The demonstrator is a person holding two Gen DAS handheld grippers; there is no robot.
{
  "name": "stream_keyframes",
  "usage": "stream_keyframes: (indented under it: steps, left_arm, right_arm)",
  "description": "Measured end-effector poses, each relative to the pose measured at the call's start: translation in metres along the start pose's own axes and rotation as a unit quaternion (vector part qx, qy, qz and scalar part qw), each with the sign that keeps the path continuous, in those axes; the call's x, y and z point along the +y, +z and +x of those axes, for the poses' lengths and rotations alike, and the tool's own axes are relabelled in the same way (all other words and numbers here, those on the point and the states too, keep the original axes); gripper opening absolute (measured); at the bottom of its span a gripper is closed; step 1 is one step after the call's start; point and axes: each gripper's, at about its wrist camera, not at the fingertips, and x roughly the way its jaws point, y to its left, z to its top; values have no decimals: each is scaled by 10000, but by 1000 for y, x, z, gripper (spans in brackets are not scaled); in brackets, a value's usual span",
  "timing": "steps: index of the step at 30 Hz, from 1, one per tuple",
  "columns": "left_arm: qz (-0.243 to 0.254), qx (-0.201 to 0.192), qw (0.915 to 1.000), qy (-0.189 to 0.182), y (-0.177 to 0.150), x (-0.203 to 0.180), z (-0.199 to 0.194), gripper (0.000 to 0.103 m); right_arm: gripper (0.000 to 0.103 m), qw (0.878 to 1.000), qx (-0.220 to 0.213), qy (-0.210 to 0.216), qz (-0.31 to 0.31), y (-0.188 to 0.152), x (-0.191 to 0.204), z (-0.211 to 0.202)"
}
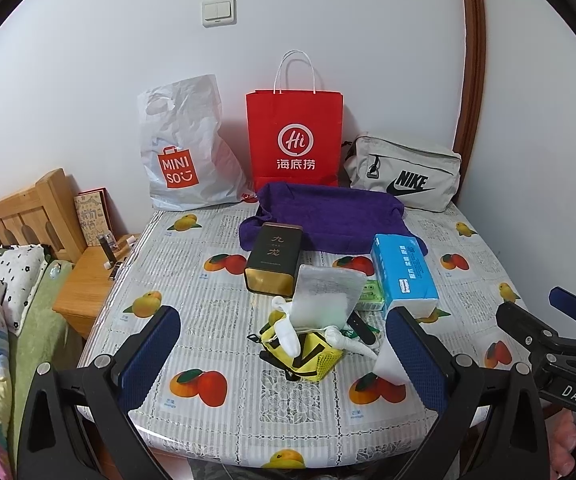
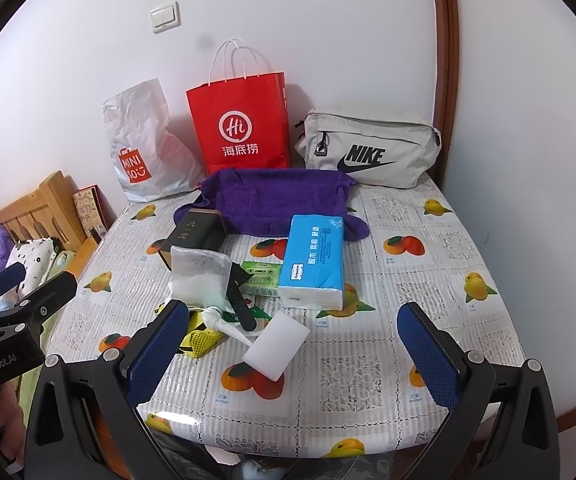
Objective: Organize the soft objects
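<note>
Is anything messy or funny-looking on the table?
Yes. Small things lie jumbled in a heap mid-table: a yellow mesh pouch, a white drawstring bag and a black strap. The purple towel behind is rumpled.

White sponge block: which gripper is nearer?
Right. The white sponge block lies just ahead between the right gripper fingers; the left gripper is centred further left, over the yellow mesh pouch.

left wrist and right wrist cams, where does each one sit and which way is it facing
Left wrist: on the left gripper, at the table's near edge, facing the red paper bag at the wall; its open blue fingers frame the yellow pouch; right gripper at right.
Right wrist: on the right gripper, further right, same heading; open fingers, left gripper at left.
Shared: bag, purple towel, tissue pack.
</note>
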Motion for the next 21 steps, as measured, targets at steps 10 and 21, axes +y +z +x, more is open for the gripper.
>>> stream_keyframes:
  steps: [10,21]
  left_arm:
    - [27,-7,10000,-3,3,0,0,103]
    - [38,-33,10000,1,4,-1,-2,103]
  right_arm:
    - [103,10000,-30,6,17,2,-3,-3]
    - [103,10000,-63,8,56,2,-5,-5]
